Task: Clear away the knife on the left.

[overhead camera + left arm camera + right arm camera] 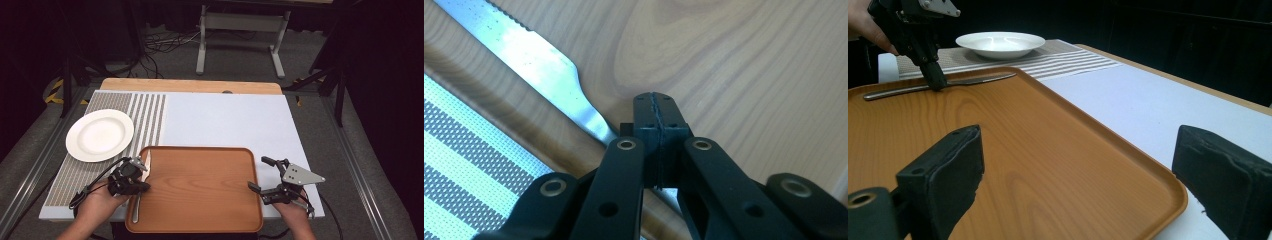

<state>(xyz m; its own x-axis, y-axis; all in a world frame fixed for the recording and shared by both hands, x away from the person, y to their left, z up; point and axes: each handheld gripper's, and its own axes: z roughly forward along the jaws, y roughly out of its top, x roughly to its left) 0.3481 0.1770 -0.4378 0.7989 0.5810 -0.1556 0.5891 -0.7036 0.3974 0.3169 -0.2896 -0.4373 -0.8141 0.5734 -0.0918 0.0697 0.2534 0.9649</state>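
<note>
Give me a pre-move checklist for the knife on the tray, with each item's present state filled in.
1. Left gripper closed on the knife: jaws shut at the handle; real clamp cannot tell.
2. Knife lies along the tray's left edge: ok.
3. Right gripper open, holding nothing: ok.
4. Right gripper straddles the tray's right rim: ok.
5. Plate bare, on the striped mat: ok.
</note>
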